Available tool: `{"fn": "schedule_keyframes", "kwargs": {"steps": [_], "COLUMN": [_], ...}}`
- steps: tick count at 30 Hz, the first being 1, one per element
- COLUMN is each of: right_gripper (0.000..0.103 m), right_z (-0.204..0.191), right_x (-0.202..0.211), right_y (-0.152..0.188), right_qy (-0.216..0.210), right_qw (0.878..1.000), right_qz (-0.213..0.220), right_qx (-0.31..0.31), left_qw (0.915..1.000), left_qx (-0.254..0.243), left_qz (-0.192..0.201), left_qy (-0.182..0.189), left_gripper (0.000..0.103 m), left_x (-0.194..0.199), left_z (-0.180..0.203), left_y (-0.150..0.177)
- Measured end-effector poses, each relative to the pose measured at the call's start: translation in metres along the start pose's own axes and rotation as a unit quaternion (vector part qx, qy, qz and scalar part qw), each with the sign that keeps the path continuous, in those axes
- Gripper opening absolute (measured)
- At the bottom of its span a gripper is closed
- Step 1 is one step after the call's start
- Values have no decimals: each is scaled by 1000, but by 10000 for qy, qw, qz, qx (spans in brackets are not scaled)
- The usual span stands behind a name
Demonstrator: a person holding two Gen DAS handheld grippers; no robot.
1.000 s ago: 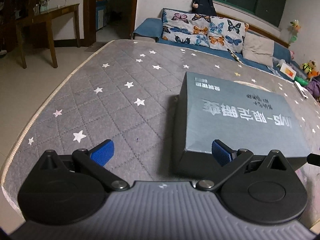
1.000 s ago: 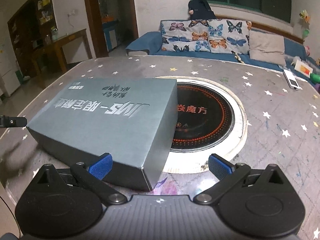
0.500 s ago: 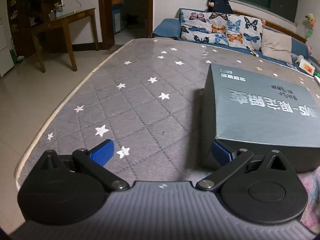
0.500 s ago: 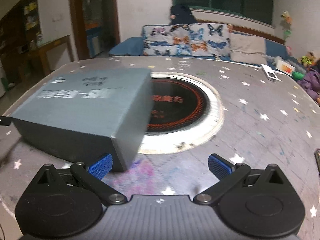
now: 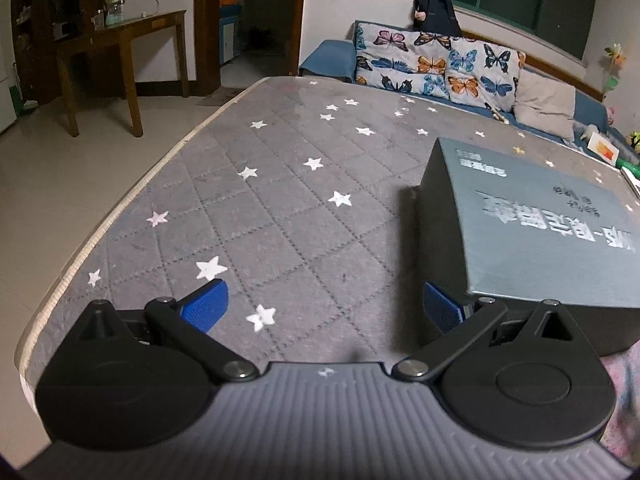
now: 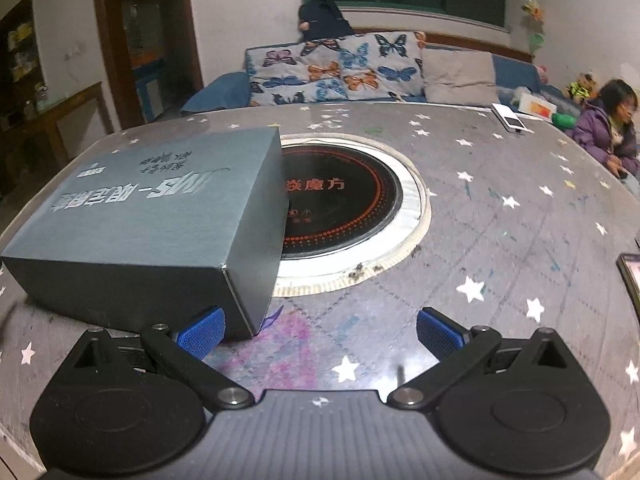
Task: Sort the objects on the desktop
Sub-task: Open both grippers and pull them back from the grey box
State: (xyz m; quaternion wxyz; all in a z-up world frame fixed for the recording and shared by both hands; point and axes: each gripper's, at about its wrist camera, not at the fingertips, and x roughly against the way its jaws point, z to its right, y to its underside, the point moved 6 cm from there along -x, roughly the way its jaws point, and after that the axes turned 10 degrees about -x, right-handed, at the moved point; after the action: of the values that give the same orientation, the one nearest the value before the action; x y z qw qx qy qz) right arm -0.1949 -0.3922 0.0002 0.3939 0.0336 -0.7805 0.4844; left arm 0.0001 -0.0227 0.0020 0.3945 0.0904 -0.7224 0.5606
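Note:
A large grey-blue cardboard box with silver lettering lies flat on the grey star-patterned table. In the right wrist view the box lies at the left, its far corner over the round black cooktop set in the table. My left gripper is open and empty, with the box's near left corner by its right finger. My right gripper is open and empty, with the box's near right corner by its left finger.
A white remote-like device lies at the table's far right, and a dark phone at the right edge. A sofa with butterfly cushions stands behind. A person in purple sits at the right. The table's left edge drops to the floor.
Both grippers have drawn apart: the left one swung left and the right one swung right, so the box has slid toward the side of each view. The box has stayed put.

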Motion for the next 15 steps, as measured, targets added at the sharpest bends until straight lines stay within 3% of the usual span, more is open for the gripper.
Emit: {"fn": "schedule_keyframes", "kwargs": {"steps": [15], "right_gripper": [103], "right_z": [-8], "right_x": [2], "right_y": [2], "right_qy": [386], "right_qw": [9990], "right_qz": [-22], "right_qx": [-244], "left_qw": [9990], "left_qx": [-277], "left_qz": [-215], "left_qy": [-266], "left_gripper": [103], "left_x": [-34], "left_z": [-20], "left_y": [-2]}}
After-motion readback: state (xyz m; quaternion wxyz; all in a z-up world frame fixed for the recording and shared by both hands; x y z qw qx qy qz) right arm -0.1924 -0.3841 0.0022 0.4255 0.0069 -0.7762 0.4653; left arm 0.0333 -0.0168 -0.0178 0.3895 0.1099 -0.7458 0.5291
